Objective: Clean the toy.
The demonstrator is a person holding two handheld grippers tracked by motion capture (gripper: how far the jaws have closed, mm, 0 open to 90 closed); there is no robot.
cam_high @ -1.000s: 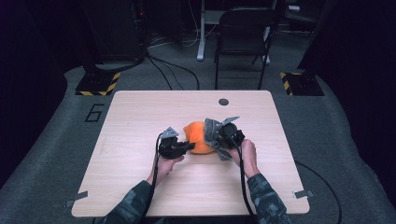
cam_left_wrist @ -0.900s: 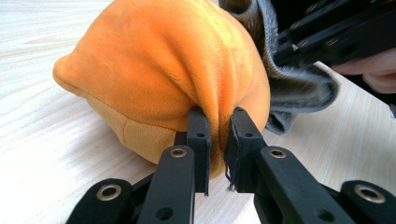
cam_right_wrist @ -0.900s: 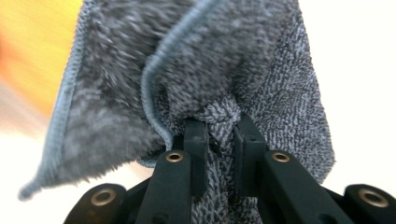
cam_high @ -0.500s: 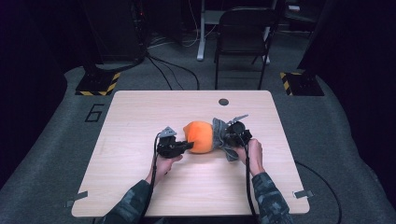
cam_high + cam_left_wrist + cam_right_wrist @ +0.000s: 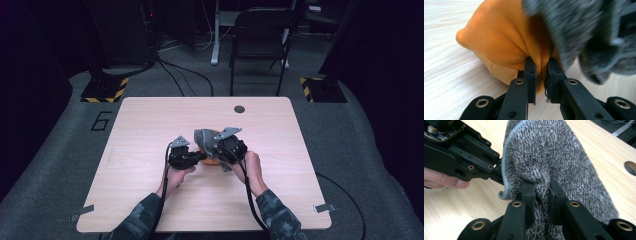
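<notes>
One orange plush cushion (image 5: 506, 42) lies mid-desk (image 5: 150, 200), half under a grey knit cloth (image 5: 554, 157). My left claw (image 5: 541, 66) pinches a cushion fold — my right claw (image 5: 541, 188) clamps the cloth over it.

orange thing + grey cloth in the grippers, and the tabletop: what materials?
Orange cushion: looks like soft velour or plush, matte, short nap, stitched seam, puckers under the left gripper.
Grey cloth: probably looped terry or microfibre, speckled pile, bound edge.
Table: pale wood-grain top, likely laminate; hard to tell.
</notes>
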